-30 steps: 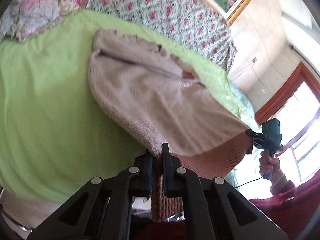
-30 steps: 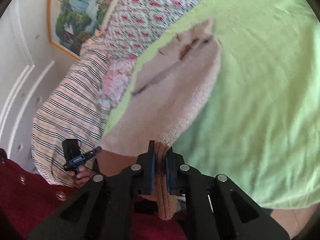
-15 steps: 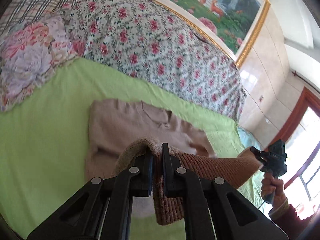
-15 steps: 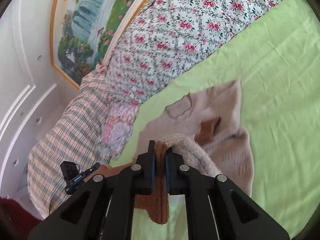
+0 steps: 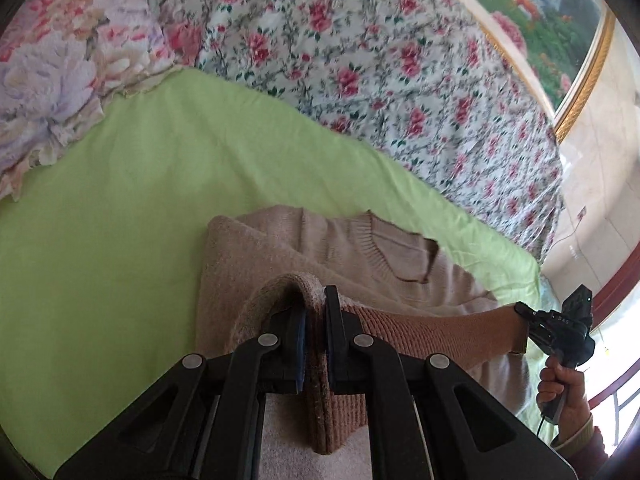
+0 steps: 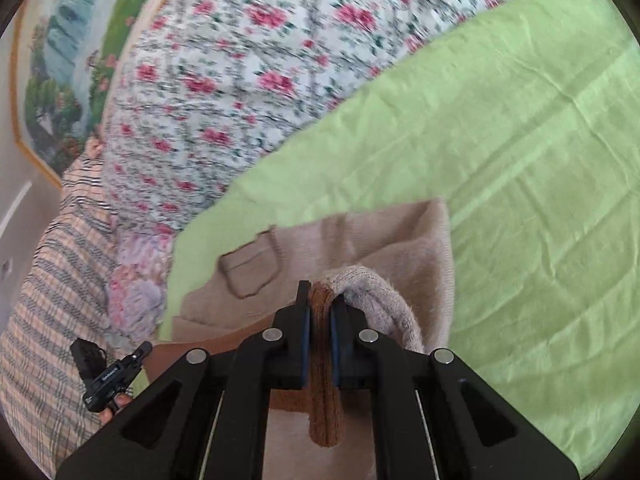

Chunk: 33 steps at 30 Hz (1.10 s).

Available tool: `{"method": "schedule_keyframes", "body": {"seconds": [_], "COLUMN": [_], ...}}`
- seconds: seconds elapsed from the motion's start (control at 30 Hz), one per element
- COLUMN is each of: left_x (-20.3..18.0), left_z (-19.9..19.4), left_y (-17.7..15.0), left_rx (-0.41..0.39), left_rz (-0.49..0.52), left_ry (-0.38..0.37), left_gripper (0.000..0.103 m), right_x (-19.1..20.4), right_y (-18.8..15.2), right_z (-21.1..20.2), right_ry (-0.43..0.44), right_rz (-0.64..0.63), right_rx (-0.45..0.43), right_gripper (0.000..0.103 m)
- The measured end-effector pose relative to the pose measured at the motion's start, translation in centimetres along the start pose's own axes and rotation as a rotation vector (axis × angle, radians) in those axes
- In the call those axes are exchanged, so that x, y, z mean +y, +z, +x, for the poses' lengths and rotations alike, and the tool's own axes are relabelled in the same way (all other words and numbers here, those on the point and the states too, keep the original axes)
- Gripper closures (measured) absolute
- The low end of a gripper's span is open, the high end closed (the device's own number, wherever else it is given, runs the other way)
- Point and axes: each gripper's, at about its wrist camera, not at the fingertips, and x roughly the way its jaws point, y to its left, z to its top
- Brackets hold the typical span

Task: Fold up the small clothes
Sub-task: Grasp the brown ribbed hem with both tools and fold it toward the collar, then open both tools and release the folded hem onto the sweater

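A small beige knitted sweater (image 5: 360,252) lies on the green sheet (image 5: 120,220), collar toward the pillows. My left gripper (image 5: 315,316) is shut on its brown ribbed hem, lifted and carried over the body toward the collar. My right gripper (image 6: 320,312) is shut on the other hem corner of the sweater (image 6: 380,240). The hem band (image 5: 440,328) stretches between the two grippers. The right gripper also shows in the left wrist view (image 5: 532,320); the left gripper shows in the right wrist view (image 6: 140,350).
A floral quilt (image 5: 380,60) and a floral pillow (image 5: 52,80) lie beyond the sweater. A plaid blanket (image 6: 44,320) is at the left of the right wrist view. A framed painting (image 5: 540,8) hangs on the wall. The green sheet (image 6: 540,200) spreads to the right.
Both grippers have carried the hem forward over the sweater toward the collar and lowered; the sweater's lower half now folds over its upper half.
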Motion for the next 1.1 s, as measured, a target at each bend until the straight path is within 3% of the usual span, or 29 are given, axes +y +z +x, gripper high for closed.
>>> {"method": "schedule_keyframes", "body": {"seconds": [0.07,0.17,0.23,0.3,0.4,0.5,0.6,0.63,0.77,0.87,1.0,1.1], "left_x": [0.1,-0.3,-1.7,-3.3,-6.5,-8.9,-9.1,-8.8,-7.4,-4.8,-2.2,-1.8], "left_z": [1.2,0.4,-1.3,-2.4,-2.2,0.6,2.7,3.1,3.9,4.2,2.5,0.1], "left_y": [-0.3,-1.8,-4.0,-6.4,-10.3,-12.0,-10.6,-9.7,-4.6,-0.8,1.1,-0.1], "left_rx": [0.040,0.065,0.069,0.091,0.159,0.242,0.272,0.272,0.190,0.116,0.059,0.028], "left_rz": [0.001,0.015,0.056,0.086,0.156,0.234,0.252,0.251,0.271,0.200,0.094,0.058], "left_ry": [0.024,0.003,-0.030,-0.082,-0.141,-0.099,-0.042,-0.030,0.088,0.184,0.185,0.142], "left_gripper": [0.093,0.089,0.080,0.079,0.073,0.073,0.075,0.080,0.082,0.078,0.078,0.076], "right_x": [-0.8,-1.0,0.3,2.8,6.3,8.3,7.9,7.6,5.3,2.5,2.4,3.3], "right_y": [-0.5,-1.8,-3.2,-5.4,-8.5,-10.4,-9.4,-8.5,-3.5,0.1,0.0,-2.1], "right_z": [0.5,-0.9,-2.8,-4.0,-2.9,1.1,3.9,4.3,4.6,3.0,0.8,-0.5], "right_ry": [-0.028,-0.035,-0.069,-0.055,0.046,0.018,-0.102,-0.119,-0.278,-0.293,-0.248,-0.222], "right_rz": [0.026,0.026,-0.056,-0.170,-0.326,-0.456,-0.505,-0.496,-0.421,-0.245,-0.193,-0.216], "right_rx": [0.021,-0.012,-0.060,-0.073,0.035,0.193,0.238,0.228,0.099,-0.008,-0.050,-0.037], "right_gripper": [0.092,0.086,0.083,0.083,0.082,0.082,0.083,0.083,0.083,0.083,0.083,0.083]}}
